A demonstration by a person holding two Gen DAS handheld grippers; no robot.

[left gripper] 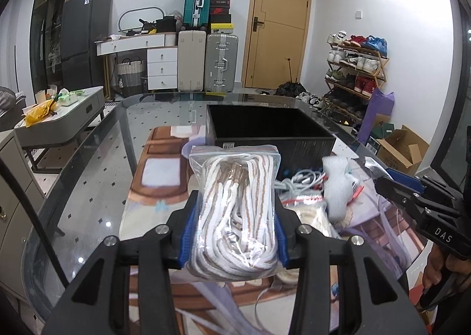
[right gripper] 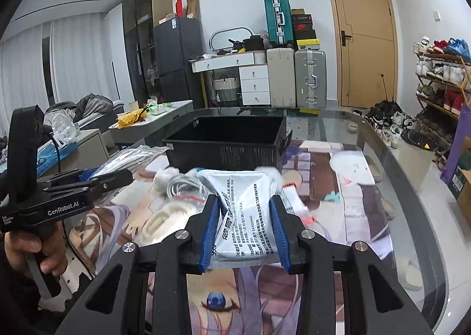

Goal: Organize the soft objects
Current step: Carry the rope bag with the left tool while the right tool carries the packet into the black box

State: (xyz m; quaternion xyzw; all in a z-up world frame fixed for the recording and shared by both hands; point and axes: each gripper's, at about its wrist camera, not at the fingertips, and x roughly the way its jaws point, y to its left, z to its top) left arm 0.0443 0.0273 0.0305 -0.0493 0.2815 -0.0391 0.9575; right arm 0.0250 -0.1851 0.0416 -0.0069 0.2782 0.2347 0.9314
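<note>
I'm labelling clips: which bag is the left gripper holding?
On the glass table, before the black bin, the left gripper clamps a clear zip bag. Unlike the loose packets beside it, it holds coiled white cord with brown stripes.

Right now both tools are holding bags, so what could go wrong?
The left tool pinches the slippery bag of rope only low down; it might sag or slide out. The right tool squeezes the white packet hard, so it could crumple. The black box lies past the pile of cables, where a drop could land.
</note>
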